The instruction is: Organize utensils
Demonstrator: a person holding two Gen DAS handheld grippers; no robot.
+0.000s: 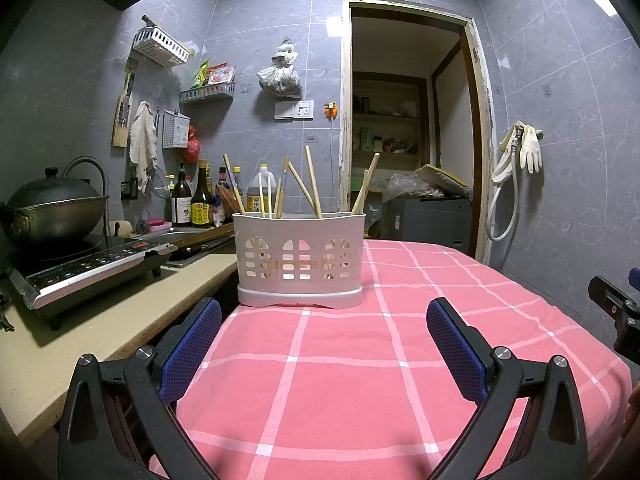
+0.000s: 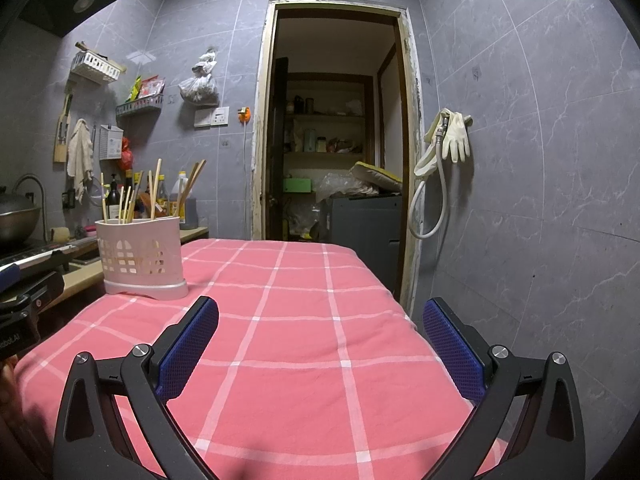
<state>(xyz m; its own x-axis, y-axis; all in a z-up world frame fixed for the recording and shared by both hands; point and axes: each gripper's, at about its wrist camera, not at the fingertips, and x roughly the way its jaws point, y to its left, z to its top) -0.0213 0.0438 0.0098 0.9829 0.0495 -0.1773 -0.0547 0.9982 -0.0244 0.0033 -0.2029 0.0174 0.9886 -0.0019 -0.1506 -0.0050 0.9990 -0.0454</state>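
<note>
On the tabletop (image 1: 360, 360), covered with a pink checked cloth, a white slotted utensil holder (image 1: 300, 258) stands upright near the far left corner, close to the edge that borders the kitchen counter (image 1: 120, 312). Wooden chopsticks (image 1: 312, 186) stick up out of the utensil holder, leaning in different directions across its compartments. The left gripper (image 1: 324, 344) hovers over the near part of the cloth with its jaws spread wide, nothing between the blue pads (image 1: 192, 352); the utensil holder sits straight ahead of it. The right gripper (image 2: 320, 344) is likewise wide open and holds nothing, aimed at the middle of the tabletop with the utensil holder off to its left. On the counter an induction cooker (image 1: 88, 272) carries a dark wok (image 1: 52, 212), with sauce bottles (image 1: 192, 200) behind the sink.
</note>
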